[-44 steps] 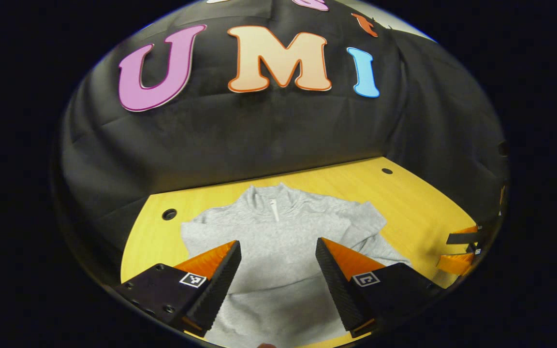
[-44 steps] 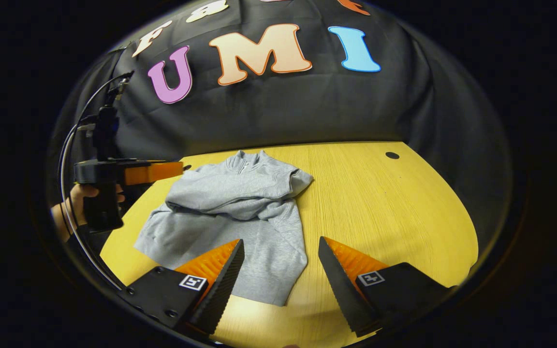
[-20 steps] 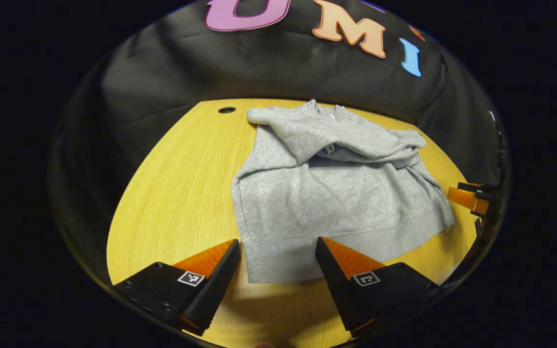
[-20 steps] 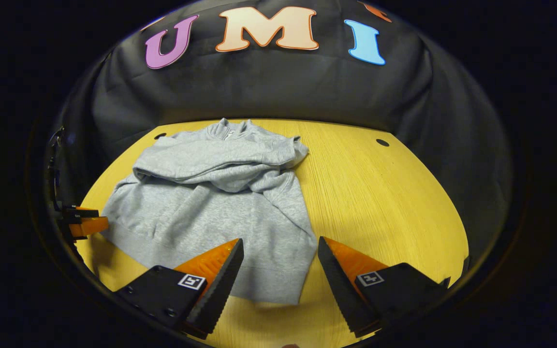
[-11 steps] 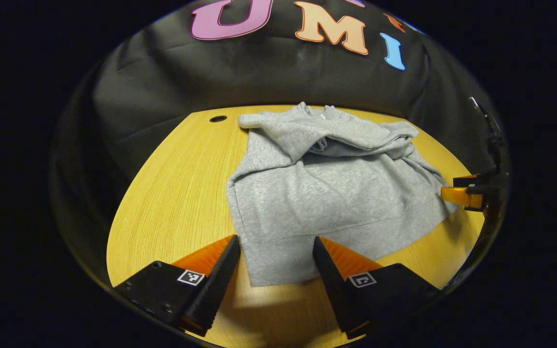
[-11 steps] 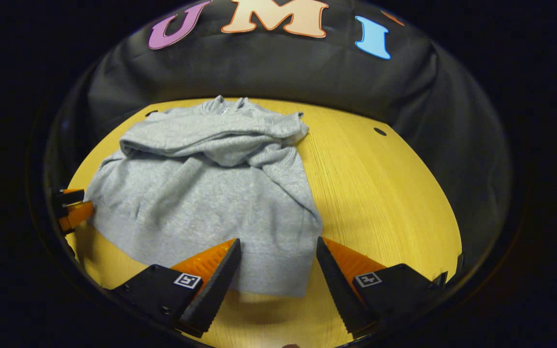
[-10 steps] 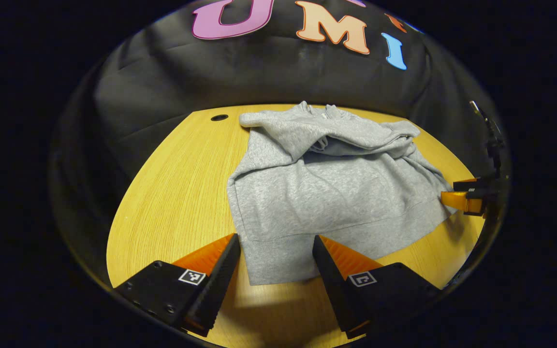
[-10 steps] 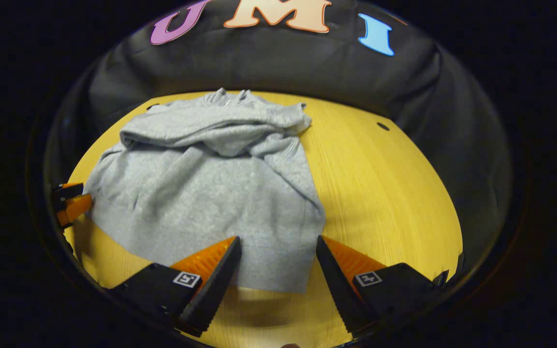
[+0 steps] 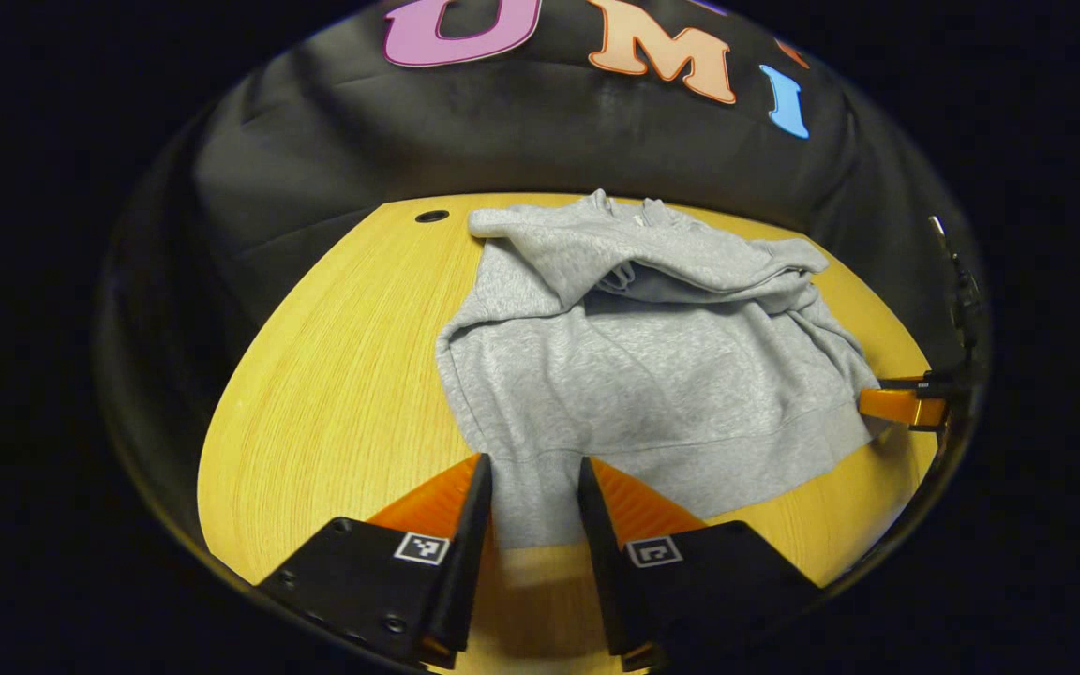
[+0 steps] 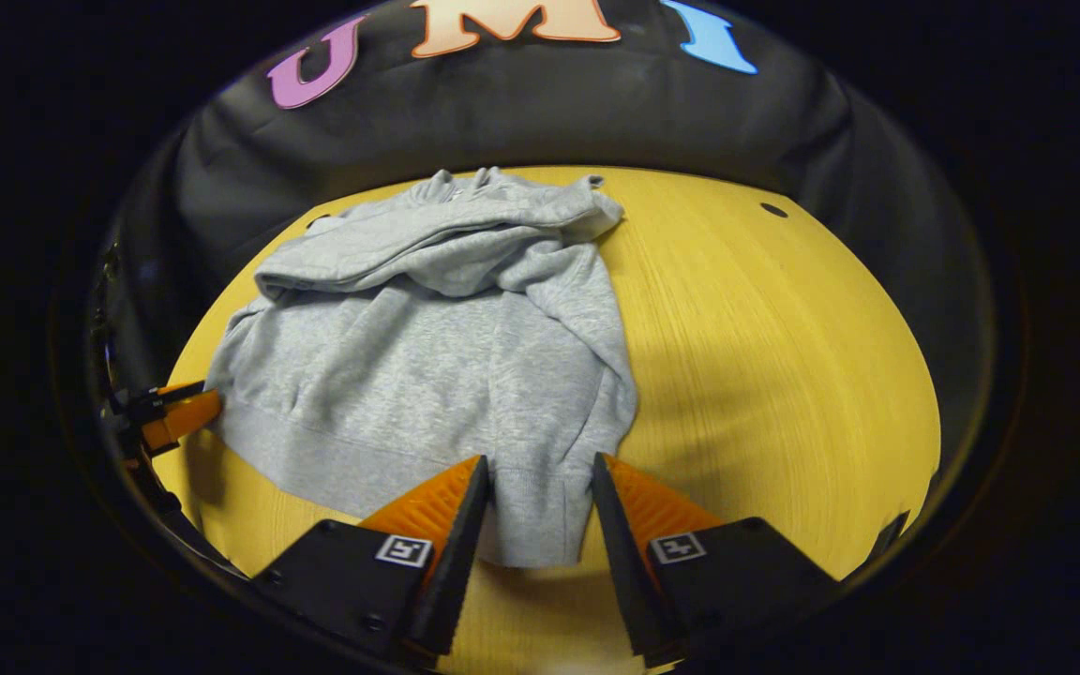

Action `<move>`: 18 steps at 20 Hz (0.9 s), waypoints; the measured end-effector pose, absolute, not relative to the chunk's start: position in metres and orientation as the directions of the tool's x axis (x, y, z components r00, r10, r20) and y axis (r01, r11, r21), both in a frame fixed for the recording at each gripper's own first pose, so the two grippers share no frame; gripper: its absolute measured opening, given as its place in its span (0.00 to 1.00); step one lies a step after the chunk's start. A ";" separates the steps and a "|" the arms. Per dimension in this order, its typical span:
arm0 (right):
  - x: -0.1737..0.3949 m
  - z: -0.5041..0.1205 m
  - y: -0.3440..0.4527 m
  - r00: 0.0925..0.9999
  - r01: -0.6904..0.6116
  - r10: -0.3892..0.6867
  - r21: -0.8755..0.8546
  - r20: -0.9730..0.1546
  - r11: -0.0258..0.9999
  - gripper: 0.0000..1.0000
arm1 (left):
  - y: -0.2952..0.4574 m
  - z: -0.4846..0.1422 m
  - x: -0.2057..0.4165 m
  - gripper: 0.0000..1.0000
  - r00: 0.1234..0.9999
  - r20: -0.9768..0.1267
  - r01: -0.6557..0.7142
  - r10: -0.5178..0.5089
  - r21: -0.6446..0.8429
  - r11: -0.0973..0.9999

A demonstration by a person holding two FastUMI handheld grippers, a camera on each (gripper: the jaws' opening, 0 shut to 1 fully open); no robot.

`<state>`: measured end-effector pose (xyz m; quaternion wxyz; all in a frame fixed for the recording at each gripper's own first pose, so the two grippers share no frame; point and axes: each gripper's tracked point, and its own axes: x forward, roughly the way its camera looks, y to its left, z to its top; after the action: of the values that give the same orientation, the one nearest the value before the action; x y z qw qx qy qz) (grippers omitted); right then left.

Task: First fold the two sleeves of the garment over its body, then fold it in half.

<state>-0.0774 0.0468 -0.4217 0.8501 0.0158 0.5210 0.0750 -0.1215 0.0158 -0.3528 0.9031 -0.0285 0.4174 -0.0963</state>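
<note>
Grey garment [image 9: 634, 375] lies flat on the desk [image 9: 334, 375], sleeves folded over its chest toward 12 o'clock. My left gripper [image 9: 532, 487] straddles one hem corner at 6 o'clock, my right gripper [image 10: 531, 492] the other; whether either is clenched, I cannot tell.

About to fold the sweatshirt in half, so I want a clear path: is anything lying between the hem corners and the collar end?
Nothing visible does. Only the folded sleeves lie across the sweatshirt, and bare table lies beside it.
</note>
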 end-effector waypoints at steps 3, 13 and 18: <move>-0.077 -0.422 0.057 0.431 -0.122 0.180 0.140 -0.884 0.983 0.41 | 0.005 -0.351 -0.122 0.42 0.640 -0.737 0.148 -0.218 -0.161 0.976; -0.070 -0.415 0.064 0.393 -0.140 0.240 0.201 -0.887 0.970 0.03 | 0.001 -0.350 -0.118 0.00 0.569 -0.788 0.193 -0.235 -0.150 0.970; -0.053 -0.384 0.063 0.423 -0.101 0.305 0.290 -0.853 0.952 0.03 | -0.001 -0.330 -0.113 0.00 0.563 -0.783 0.159 -0.264 -0.210 0.965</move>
<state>-0.0527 0.0634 -0.3837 0.8379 0.0972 0.5233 0.1213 -0.1134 -0.0008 -0.3303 0.8822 -0.0577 0.4517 -0.1198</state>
